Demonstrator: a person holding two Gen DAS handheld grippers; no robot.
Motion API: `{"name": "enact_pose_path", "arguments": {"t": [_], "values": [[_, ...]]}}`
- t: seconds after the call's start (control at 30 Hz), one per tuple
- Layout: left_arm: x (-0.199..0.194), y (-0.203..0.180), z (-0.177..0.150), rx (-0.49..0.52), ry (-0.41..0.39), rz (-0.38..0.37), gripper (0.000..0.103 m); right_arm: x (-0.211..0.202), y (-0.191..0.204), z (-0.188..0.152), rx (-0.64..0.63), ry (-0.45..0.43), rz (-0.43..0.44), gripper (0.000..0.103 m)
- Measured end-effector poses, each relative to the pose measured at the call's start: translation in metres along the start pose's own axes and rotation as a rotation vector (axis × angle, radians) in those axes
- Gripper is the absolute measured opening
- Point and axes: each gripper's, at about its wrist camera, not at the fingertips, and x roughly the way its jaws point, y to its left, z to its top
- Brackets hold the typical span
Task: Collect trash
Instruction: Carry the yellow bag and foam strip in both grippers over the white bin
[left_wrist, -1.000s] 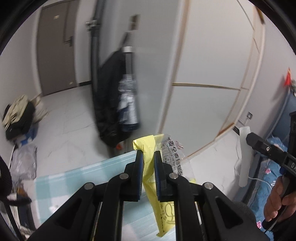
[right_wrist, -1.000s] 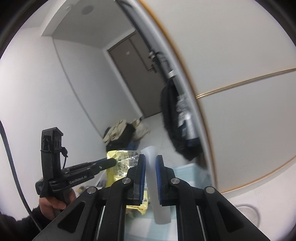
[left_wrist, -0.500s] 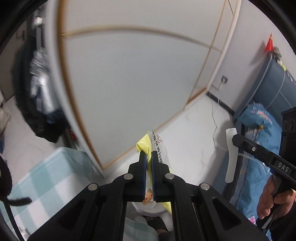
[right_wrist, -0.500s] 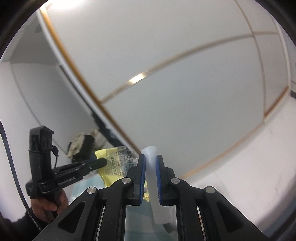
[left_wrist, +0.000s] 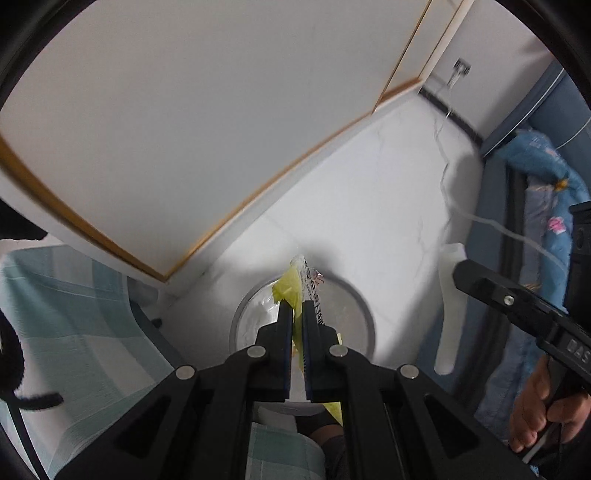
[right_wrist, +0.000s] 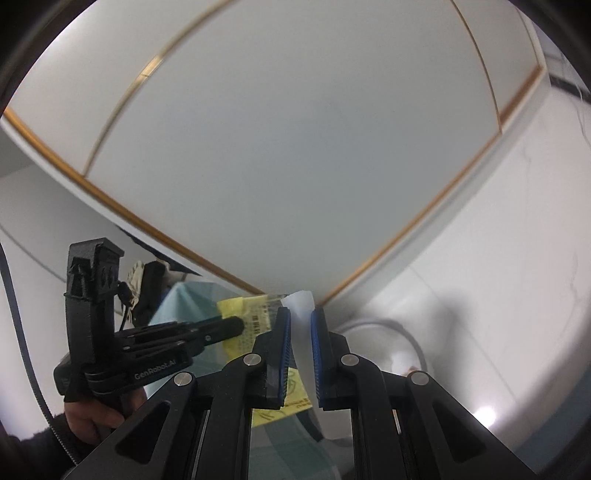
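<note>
My left gripper (left_wrist: 298, 310) is shut on a yellow and clear snack wrapper (left_wrist: 308, 282) and holds it above the round grey-rimmed trash bin (left_wrist: 364, 314) on the white floor. The wrapper also shows in the right wrist view (right_wrist: 255, 325), held by the left gripper (right_wrist: 236, 325). My right gripper (right_wrist: 300, 319) is shut on a flat white plastic piece (right_wrist: 302, 301), which also shows in the left wrist view (left_wrist: 448, 306), right of the bin. The bin's rim shows in the right wrist view (right_wrist: 406, 332), below and right of the right gripper.
A white cabinet with gold trim (left_wrist: 184, 129) stands behind the bin. A table with a teal checked cloth (left_wrist: 74, 325) is at the left. A blue bed (left_wrist: 546, 206) and a white cable (left_wrist: 491, 225) are at the right.
Both grippers have swung right and tilted down, away from the table and hallway. The trash bin has come into view under the left gripper. Both grips are unchanged.
</note>
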Motion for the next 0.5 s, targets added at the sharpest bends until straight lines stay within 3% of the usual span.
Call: {"name": "enact_pose_path", "arguments": {"t": [0.33, 0.5], "values": [[0.061, -0.002, 0.006, -0.073, 0.239, 0.024, 0.001, 0.033, -0.057, -0.021, 0.144, 0.055, 0.013, 0.01], [0.074, 0.0, 0.007, -0.11, 0.282, 0.035, 0.001, 0.052, -0.059, -0.037, 0.182, 0.078, 0.0, 0.01]]}}
